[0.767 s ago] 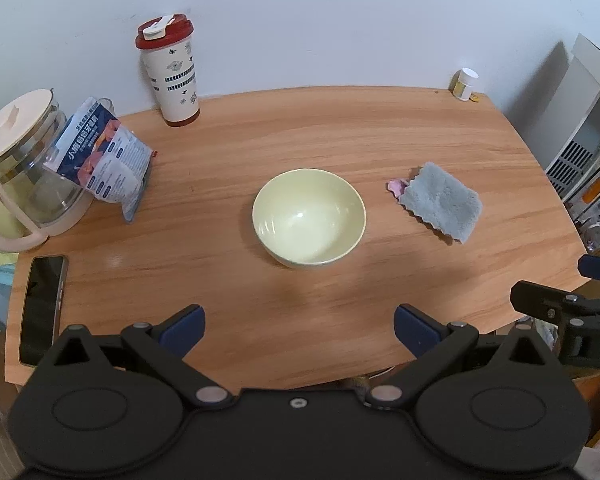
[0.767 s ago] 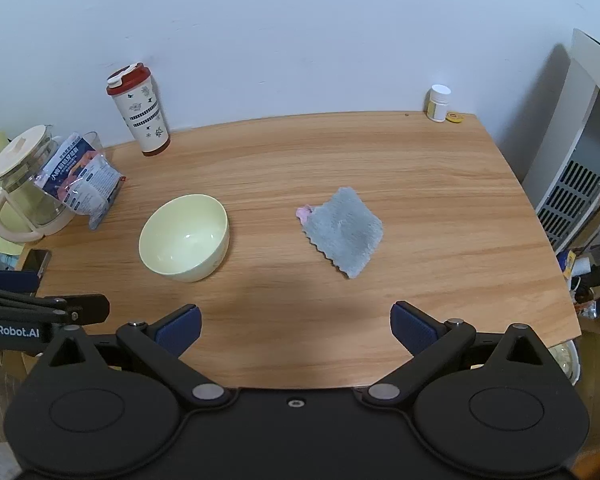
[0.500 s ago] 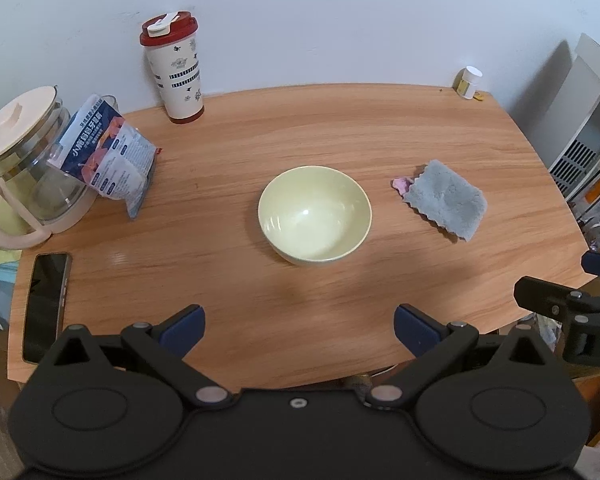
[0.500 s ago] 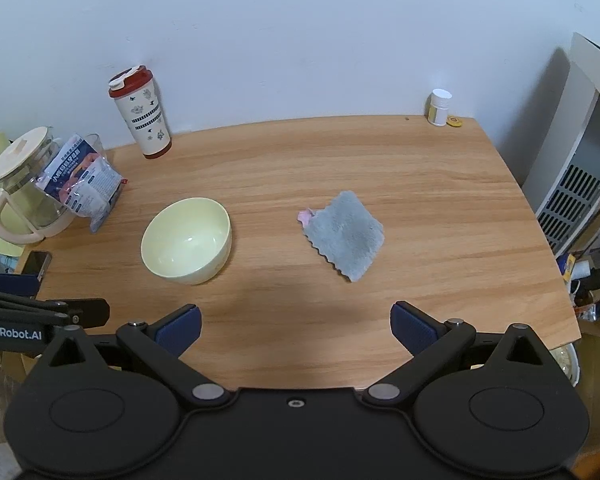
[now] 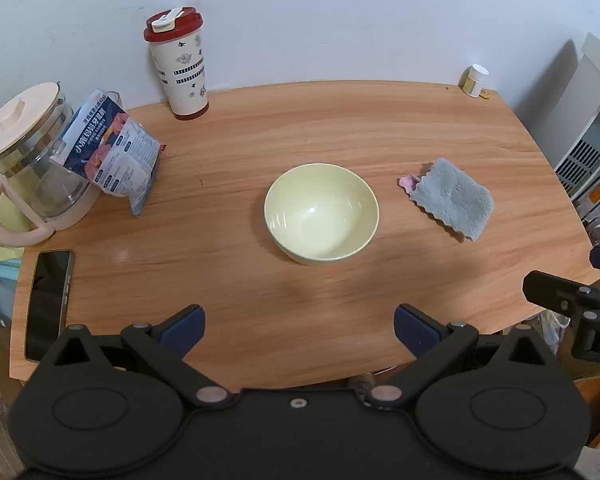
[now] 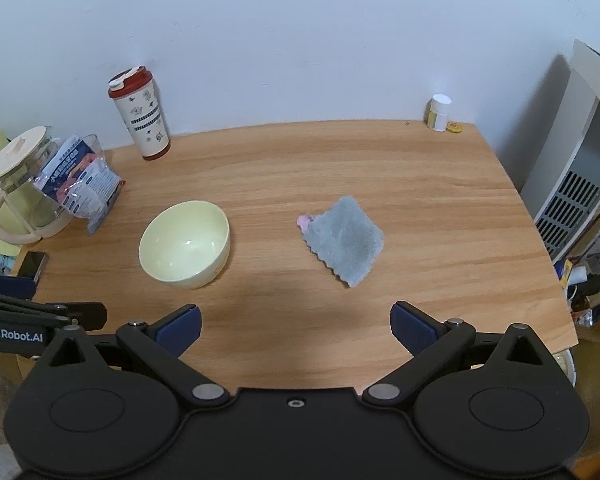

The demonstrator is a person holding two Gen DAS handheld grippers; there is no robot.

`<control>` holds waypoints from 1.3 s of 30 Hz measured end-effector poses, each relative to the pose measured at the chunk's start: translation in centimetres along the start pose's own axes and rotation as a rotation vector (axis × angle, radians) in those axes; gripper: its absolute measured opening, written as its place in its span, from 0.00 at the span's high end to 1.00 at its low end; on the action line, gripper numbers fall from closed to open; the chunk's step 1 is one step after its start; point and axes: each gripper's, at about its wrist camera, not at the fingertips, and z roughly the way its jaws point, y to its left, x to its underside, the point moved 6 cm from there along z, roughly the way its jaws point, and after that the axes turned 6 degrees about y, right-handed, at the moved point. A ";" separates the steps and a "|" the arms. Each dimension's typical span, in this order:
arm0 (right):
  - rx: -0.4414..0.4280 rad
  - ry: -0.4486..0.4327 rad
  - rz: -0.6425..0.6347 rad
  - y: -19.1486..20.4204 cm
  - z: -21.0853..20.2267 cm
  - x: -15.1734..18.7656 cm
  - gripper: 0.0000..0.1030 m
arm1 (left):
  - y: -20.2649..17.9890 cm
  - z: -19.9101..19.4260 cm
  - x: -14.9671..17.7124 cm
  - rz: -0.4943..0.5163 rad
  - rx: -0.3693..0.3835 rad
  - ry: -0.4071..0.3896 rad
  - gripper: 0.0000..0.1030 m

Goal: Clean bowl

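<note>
A pale yellow bowl [image 5: 322, 212] [image 6: 185, 243] stands upright and empty in the middle of the wooden table [image 5: 300, 128]. To its right lies a folded grey cloth [image 5: 452, 198] [image 6: 345, 240] with a pink bit at its corner. My left gripper [image 5: 298, 326] hangs open above the table's front edge, short of the bowl, nothing between its fingers. My right gripper [image 6: 296, 326] is open too, in front of the cloth and holding nothing. Each gripper shows at the side of the other's view.
A red-lidded tumbler [image 5: 178, 66] stands at the back left by the wall. A glass kettle [image 5: 24, 168] and a blue snack packet [image 5: 114, 152] sit at the left edge, a phone [image 5: 48, 302] in front of them. A small white-capped bottle [image 5: 475, 80] is at the back right. A white appliance [image 6: 580, 168] stands beside the table.
Both views have tipped slightly, so the table and its objects sit a little lower in frame. Bowl and cloth have not moved. Both grippers stay open.
</note>
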 end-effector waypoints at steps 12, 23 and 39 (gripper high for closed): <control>-0.008 0.010 -0.016 0.4 0.0 -0.2 0.01 | 0.1 -0.1 -0.1 -0.003 -0.009 0.000 0.00; -0.009 0.004 -0.003 0.5 -0.1 0.1 0.01 | -0.1 -0.3 -0.1 0.001 -0.027 -0.011 0.00; 0.006 -0.006 0.008 -0.1 -0.1 -0.2 0.01 | -0.6 -0.1 -0.3 0.012 0.001 -0.012 0.00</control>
